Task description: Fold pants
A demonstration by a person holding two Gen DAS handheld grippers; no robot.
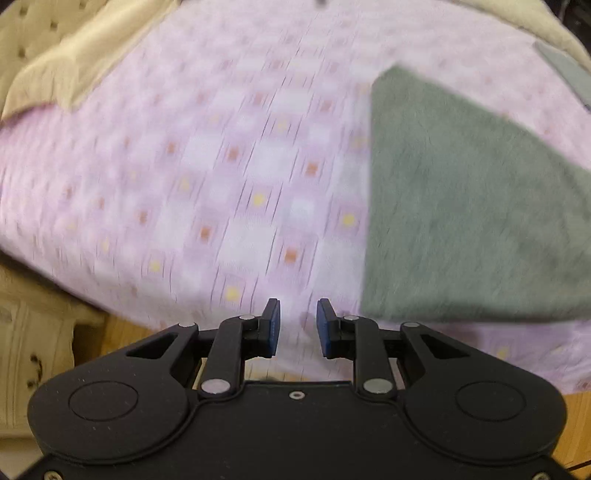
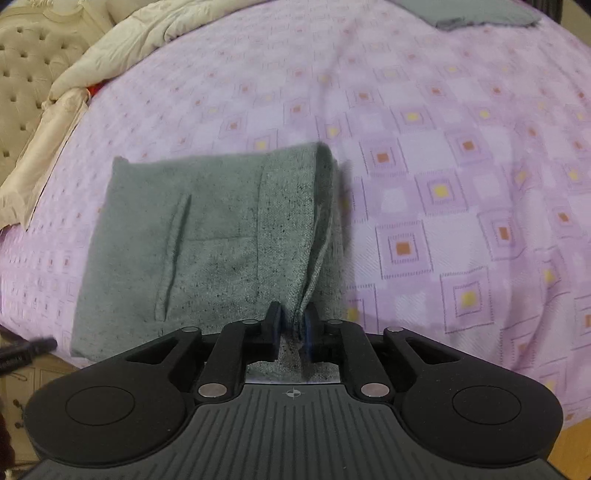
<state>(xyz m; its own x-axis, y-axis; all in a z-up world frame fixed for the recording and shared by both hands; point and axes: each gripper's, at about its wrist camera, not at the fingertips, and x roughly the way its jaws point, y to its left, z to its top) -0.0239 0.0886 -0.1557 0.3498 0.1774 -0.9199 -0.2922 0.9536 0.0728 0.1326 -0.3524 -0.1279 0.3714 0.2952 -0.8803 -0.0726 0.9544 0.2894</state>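
**Right gripper pinching pants edge, left one free: slip risk on the fold**

Right gripper is clamped on a bunched edge of the grey pants, near the front edge of the bed. Fabric sits between the pads, only a thin bite. Left gripper is spread apart, nothing between the pads, hovering over bare purple bedspread just left of the pants.

Risks, as I judge them:
- Thin bite could slip if the edge is pulled fast; layers at the pinched side look stacked and may fan out.
- One-sided pull could drag the whole folded bundle across the bedspread instead of turning it over.
- Bundle lies close to the front edge, so it could slide off.

Hard to make out:
- Left view is motion-blurred; pants detail unreadable there.
- How many layers are pinched: cannot tell.
- Near pants edge is hidden under the right gripper body.
- Grey item at the far edge is cut off.
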